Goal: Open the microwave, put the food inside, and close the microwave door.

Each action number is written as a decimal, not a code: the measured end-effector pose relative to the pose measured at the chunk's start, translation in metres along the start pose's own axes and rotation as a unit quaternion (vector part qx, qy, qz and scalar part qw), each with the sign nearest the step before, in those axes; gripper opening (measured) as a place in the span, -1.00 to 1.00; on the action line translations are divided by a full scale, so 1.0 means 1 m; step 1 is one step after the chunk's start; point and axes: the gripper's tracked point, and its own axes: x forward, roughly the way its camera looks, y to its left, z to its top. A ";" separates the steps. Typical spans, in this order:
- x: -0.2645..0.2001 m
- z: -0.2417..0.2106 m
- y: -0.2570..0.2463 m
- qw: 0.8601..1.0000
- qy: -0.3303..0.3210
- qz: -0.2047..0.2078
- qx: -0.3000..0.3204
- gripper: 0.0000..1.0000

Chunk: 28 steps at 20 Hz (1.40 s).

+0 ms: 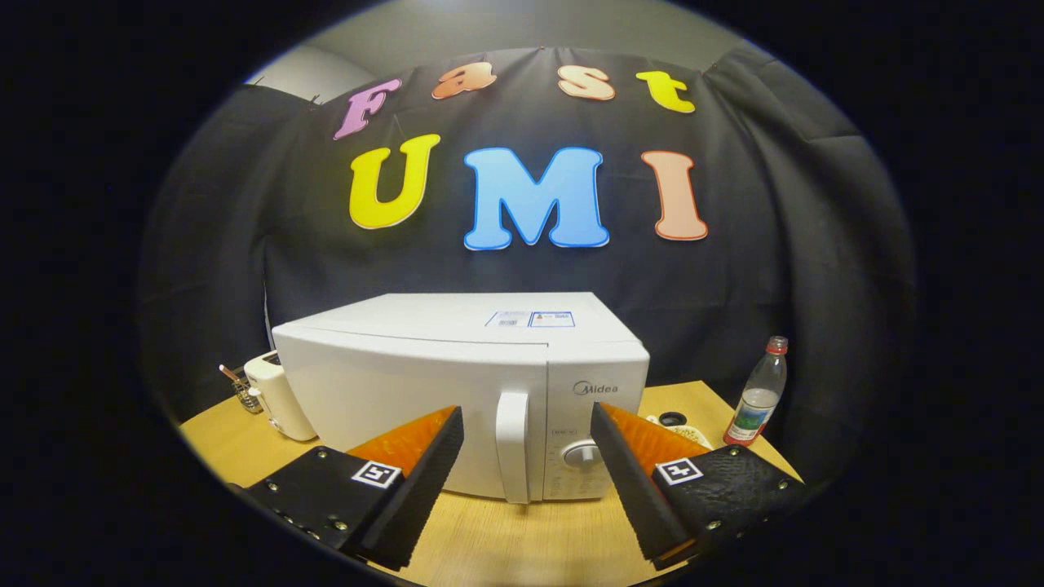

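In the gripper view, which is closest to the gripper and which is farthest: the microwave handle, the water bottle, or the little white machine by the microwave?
The gripper is open.
1. Microwave handle: just ahead, between the fingers.
2. Water bottle: beyond the fingers, beside the microwave's dial side.
3. Little white machine: beside the microwave's door side, set back.
Two and three are close to call.

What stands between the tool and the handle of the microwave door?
Nothing visible does. The tool is open, its fingers apart with the door handle just ahead, seen in the gap between them. Bare table lies before the closed microwave. The bottle stands off to the side.
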 end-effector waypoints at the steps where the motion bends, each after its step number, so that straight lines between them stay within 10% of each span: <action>1: 0.007 -0.005 0.001 1.000 0.007 0.002 -0.003 0.94; 15: 0.033 -0.035 0.009 0.998 0.054 -0.027 -0.011 -0.71; 28: -0.048 -0.055 0.045 0.995 0.095 -0.012 0.006 -0.64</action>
